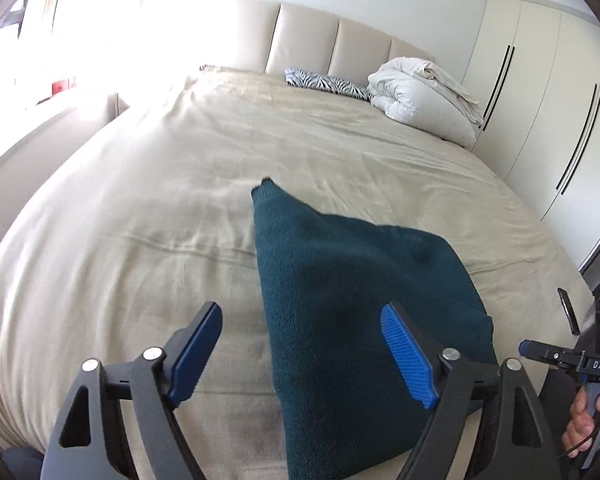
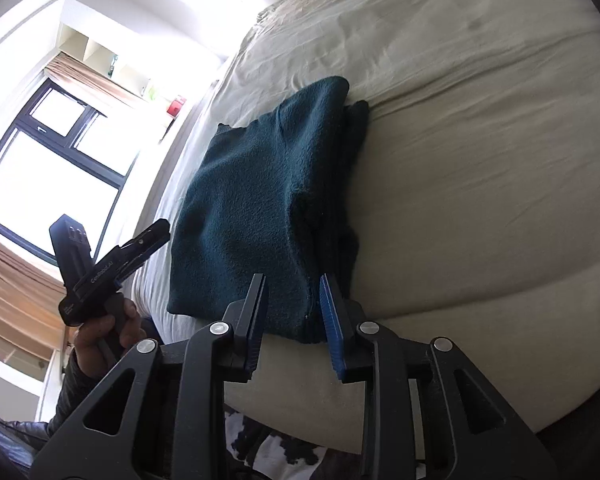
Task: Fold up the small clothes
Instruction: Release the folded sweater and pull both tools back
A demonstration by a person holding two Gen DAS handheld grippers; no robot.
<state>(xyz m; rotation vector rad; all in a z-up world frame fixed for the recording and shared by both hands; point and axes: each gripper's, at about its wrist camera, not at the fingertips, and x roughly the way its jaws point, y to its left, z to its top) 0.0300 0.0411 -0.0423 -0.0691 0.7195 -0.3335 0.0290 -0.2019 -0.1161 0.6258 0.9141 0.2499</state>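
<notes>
- A dark teal knit sweater (image 2: 260, 216) lies folded on the beige bed (image 2: 480, 160).
- The right tongs (image 2: 293, 304) stand narrowly parted at its near edge; whether the pads pinch the knit cannot be told.
- The left tongs (image 1: 300, 354) hang wide open above it, holding nothing.
- Beyond them: a white folded duvet (image 1: 420, 94) and a zebra-print pillow (image 1: 326, 83) at the headboard (image 1: 332, 40).

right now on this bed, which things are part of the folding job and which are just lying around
Part of the job:
- dark teal knitted garment, folded on the bed
- left claw, open, holding nothing
- right claw, jaws narrow at the garment's near edge; grip unclear

Just lying about:
- zebra-print pillow
- white bundled duvet
- beige bed cover
- cream wardrobe doors
</notes>
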